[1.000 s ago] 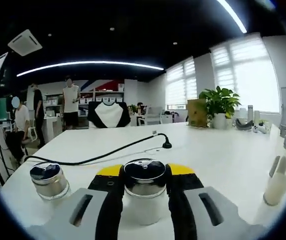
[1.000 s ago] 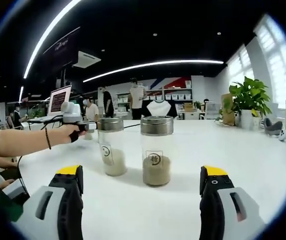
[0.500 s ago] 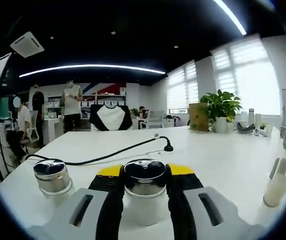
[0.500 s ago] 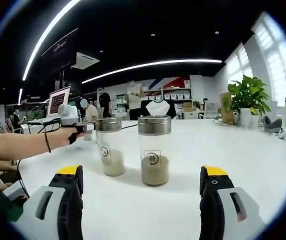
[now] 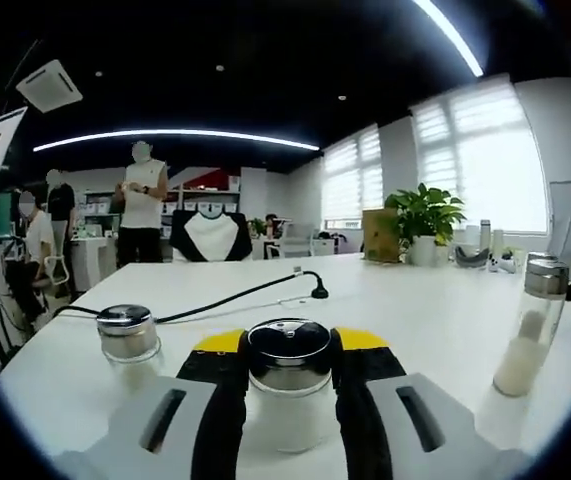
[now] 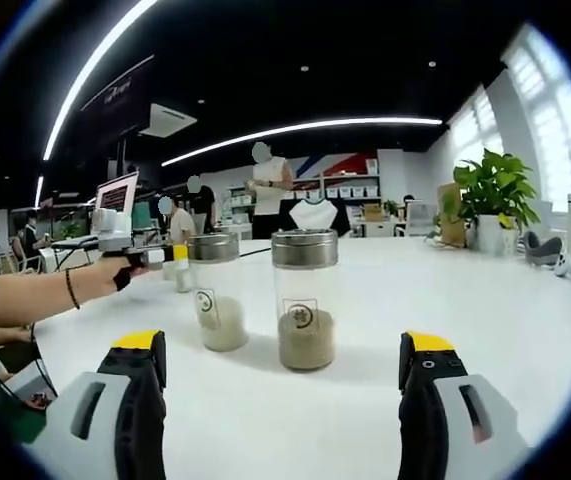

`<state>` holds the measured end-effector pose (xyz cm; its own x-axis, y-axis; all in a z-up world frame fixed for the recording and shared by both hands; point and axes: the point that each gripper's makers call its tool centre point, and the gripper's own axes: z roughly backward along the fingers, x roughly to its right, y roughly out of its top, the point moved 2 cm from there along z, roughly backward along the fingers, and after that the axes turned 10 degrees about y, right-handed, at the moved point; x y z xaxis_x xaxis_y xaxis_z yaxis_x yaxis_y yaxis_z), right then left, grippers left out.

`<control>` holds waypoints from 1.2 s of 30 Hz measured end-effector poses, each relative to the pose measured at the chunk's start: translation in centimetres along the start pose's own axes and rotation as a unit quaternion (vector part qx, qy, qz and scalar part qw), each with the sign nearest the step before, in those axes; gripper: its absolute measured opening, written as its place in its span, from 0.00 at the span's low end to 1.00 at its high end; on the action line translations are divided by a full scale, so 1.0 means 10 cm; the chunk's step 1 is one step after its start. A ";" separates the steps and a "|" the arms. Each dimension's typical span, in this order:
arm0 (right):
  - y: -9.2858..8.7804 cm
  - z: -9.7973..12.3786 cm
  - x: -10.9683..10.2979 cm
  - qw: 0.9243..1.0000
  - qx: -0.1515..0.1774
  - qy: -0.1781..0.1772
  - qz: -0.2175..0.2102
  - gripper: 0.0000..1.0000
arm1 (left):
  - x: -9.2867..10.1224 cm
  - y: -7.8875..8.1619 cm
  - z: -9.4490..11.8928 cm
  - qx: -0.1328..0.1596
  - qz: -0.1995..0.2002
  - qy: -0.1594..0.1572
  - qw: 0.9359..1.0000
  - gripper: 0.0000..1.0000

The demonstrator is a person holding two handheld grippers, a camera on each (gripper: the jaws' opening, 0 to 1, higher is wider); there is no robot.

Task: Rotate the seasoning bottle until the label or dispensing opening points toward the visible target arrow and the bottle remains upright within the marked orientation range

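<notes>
A seasoning bottle (image 5: 288, 385) is kept pinched by the left gripper (image 5: 287, 400) and swung, neighbouring jars drifting toward 3 o'clock, while the right gripper (image 6: 280, 400) is held spread.

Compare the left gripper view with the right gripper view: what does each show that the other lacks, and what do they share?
Left gripper view: the left gripper shut on a steel-lidded seasoning bottle, a short silver-lidded glass jar beside it, and a black cable across the table.
Right gripper view: the open right gripper, two tall labelled glass bottles, one with brownish powder and one with paler powder, plus a person's hand.
Both: the white table and a green potted plant.
</notes>
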<state>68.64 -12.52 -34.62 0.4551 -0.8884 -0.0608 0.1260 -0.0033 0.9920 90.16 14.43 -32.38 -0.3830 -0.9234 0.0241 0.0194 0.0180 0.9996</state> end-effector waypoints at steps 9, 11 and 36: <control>-0.01 0.00 0.02 1.000 -0.001 -0.003 0.003 0.99 | 0.33 0.06 0.35 0.011 -0.030 -0.046 0.998 0.33; -0.02 0.00 0.02 1.000 -0.002 -0.002 0.003 0.99 | 0.42 0.08 0.43 0.014 -0.038 -0.053 0.998 0.33; -0.04 0.01 -0.02 1.000 -0.005 0.000 0.003 0.99 | 1.04 0.05 0.90 0.020 -0.002 -0.135 0.991 0.33</control>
<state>68.43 -12.38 -35.02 0.4552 -0.8886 -0.0555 0.1318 0.0056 0.9913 77.93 8.30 -31.58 -0.6155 -0.7880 0.0170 -0.0171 0.0349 0.9992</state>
